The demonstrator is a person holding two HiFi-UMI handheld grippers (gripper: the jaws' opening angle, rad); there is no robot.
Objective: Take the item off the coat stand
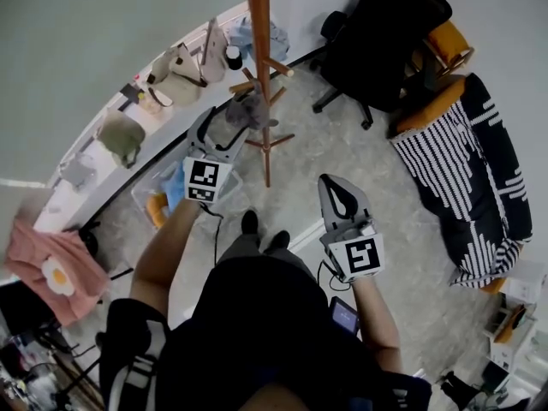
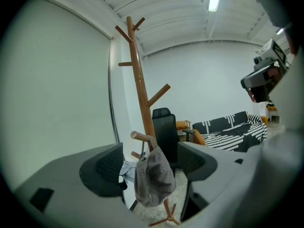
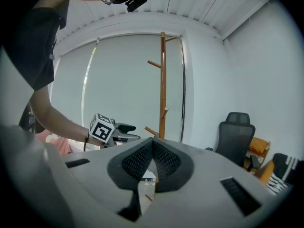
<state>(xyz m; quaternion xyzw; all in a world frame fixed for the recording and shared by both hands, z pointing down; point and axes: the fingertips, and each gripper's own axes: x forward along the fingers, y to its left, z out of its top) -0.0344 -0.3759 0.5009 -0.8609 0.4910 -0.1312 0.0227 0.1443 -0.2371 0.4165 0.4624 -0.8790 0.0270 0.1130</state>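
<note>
While the grey cap (image 2: 153, 177) hangs from a low peg of the coat stand (image 2: 140, 94), the left gripper (image 1: 224, 125) is spread wide with a jaw on either side of it, seemingly not touching it. The right gripper (image 3: 153, 145) is pressed together with nothing between its jaws, well back from the stand.
</note>
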